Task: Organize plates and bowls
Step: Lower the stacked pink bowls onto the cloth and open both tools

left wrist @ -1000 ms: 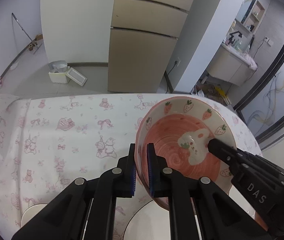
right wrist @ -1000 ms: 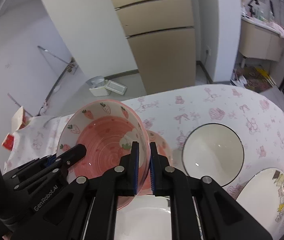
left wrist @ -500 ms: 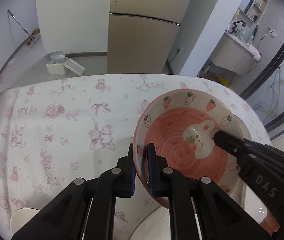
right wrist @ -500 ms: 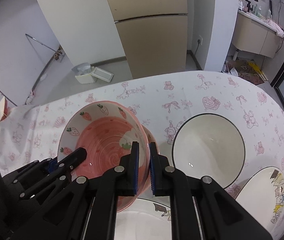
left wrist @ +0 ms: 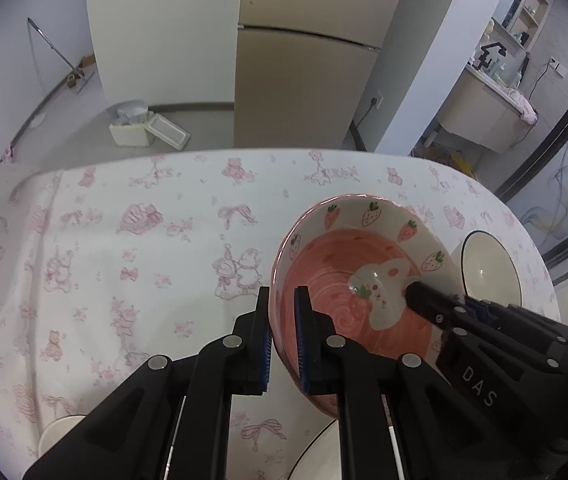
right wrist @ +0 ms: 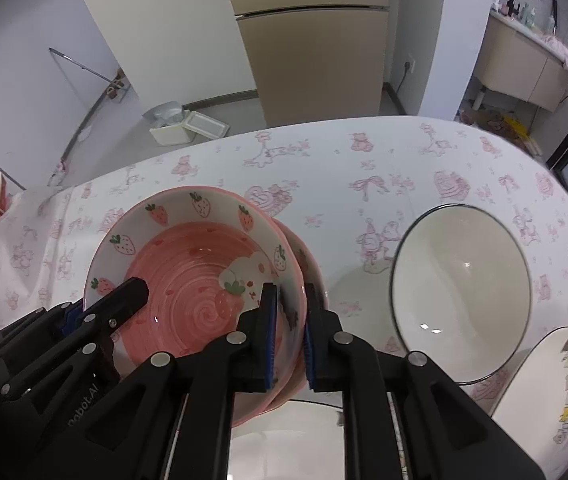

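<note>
Gripping pink strawberry bowl (left wrist: pixel 347 280) rim: left gripper (left wrist: pixel 282 332) clamped, right gripper (right wrist: pixel 289 332) jaws opening around it.

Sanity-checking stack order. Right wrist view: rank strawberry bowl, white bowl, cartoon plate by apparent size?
1. Strawberry bowl, though it sits nearer the camera, so that is unsure.
2. White bowl, looks close to it.
3. Cartoon plate, cut off by the frame edge, so its true size is unclear.

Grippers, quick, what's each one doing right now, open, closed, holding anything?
Left gripper: closed on the strawberry bowl rim.
Right gripper: jaws opening, opposite rim of the same bowl between them.
</note>
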The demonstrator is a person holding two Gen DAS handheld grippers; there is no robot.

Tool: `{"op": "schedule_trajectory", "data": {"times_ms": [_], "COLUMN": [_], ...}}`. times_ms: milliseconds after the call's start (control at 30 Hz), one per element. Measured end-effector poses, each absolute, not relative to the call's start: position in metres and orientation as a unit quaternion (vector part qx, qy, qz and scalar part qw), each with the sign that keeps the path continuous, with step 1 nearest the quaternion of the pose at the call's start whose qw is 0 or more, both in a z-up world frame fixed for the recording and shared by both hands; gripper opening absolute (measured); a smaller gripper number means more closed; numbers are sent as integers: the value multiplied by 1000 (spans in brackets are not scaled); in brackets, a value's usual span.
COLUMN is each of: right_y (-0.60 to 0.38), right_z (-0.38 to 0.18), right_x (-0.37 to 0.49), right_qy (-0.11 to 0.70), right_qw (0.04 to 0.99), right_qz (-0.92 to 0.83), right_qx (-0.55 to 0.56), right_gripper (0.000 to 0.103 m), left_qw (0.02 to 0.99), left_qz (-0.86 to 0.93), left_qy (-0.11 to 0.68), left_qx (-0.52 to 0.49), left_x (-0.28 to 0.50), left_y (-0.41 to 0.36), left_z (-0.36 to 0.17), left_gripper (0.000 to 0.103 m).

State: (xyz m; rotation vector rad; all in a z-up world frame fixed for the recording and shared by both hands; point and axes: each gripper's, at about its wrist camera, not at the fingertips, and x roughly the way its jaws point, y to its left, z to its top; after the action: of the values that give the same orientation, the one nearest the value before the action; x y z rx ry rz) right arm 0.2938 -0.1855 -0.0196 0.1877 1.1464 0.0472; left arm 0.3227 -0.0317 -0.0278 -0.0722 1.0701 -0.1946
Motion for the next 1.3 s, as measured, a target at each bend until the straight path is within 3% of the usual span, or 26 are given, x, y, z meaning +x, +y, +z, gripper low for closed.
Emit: {"op": "schedule_trajectory", "data": {"times_ms": [233,667,1000,1300], "right_y": [-178,-200,-201,-198], "right_z": [-20,-22,-21,-18], "right_x": [293,296,297,295], "right_qy": [539,546,547,550], "right_qw": [841,835,833,832], "right_qz": [5,17,32,33], "right_qx": [52,64,77,59], "right_gripper": [14,12,22,22], "left_qw": [844,857,852,860], "left_qz": [-122,-107,-104,-102], "left_qy": [519,504,514,500], "left_qx": [-60,-8,-12,-15], "left_x": [326,321,324,321], "left_y": [-30,-55,-53,-50], "left_z": [-35,-40,-43,-35], "left_gripper": [11,12,12,12]}}
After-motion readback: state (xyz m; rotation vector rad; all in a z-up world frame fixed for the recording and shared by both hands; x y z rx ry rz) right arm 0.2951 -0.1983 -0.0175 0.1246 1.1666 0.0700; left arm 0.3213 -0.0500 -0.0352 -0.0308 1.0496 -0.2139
